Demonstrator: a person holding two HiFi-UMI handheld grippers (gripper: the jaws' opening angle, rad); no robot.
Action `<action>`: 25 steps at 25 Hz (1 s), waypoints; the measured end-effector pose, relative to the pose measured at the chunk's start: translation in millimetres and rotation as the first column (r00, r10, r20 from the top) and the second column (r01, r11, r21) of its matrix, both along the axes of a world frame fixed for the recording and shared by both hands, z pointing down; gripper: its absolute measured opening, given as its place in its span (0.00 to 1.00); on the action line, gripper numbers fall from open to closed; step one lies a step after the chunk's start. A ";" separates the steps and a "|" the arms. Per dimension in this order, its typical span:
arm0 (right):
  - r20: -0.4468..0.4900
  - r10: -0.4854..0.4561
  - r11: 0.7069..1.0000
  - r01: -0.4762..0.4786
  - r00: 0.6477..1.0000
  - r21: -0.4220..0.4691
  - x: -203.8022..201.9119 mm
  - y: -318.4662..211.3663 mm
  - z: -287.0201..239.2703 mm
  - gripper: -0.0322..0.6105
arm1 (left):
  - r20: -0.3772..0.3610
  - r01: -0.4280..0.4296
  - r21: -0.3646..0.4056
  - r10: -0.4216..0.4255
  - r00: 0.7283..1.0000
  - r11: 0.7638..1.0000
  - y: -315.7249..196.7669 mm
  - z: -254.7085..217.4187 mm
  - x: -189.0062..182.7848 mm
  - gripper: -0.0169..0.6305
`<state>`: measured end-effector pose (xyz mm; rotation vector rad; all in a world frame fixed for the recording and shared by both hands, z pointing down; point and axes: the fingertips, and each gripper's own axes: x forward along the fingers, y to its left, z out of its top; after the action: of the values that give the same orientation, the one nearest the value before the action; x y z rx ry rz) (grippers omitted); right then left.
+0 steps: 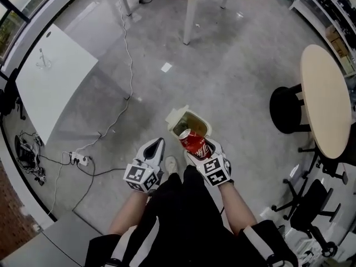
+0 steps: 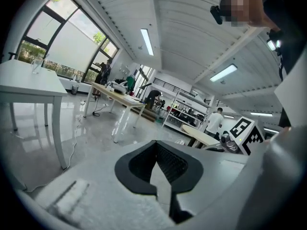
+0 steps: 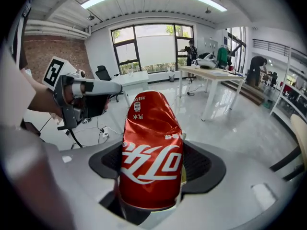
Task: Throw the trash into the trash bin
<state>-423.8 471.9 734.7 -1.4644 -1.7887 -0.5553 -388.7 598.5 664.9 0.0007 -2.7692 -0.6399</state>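
A crushed red cola can [image 1: 193, 142] is pinched between the jaws of my right gripper [image 1: 199, 148], which is shut on it. In the right gripper view the can [image 3: 151, 159] stands upright between the dark pads [image 3: 204, 164] and hides the jaw gap. The can hangs over the near edge of a small cream trash bin [image 1: 206, 128] on the floor, whose lid [image 1: 176, 115] is swung open. My left gripper [image 1: 156, 147] is just left of the bin, jaws together with nothing in them; in its own view the left gripper [image 2: 158, 164] shows its pads meeting.
A white table [image 1: 53, 77] stands at the left, with cables [image 1: 125, 65] and a power strip [image 1: 82, 160] on the floor beside it. A round table [image 1: 325, 102], a black stool [image 1: 286, 107] and office chairs [image 1: 314, 204] are at the right. A table leg [image 1: 189, 15] rises ahead.
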 end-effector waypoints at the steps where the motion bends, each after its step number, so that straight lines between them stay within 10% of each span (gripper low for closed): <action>1: -0.018 -0.005 1.000 0.005 1.000 0.007 1.6 -2.5 7.1 0.59 | -0.017 -0.002 0.002 0.002 1.000 1.000 -3.8 7.8 -1.5 0.03; 25: -0.122 -0.095 0.958 0.124 0.988 0.258 -20.4 -13.1 184.4 0.60 | -0.141 0.022 0.035 -0.017 0.990 0.999 -43.4 71.2 -4.3 0.03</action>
<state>-444.2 458.7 919.1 -1.3848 -1.4922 -0.7278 -393.0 555.1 736.2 -0.0616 -2.6242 -0.6692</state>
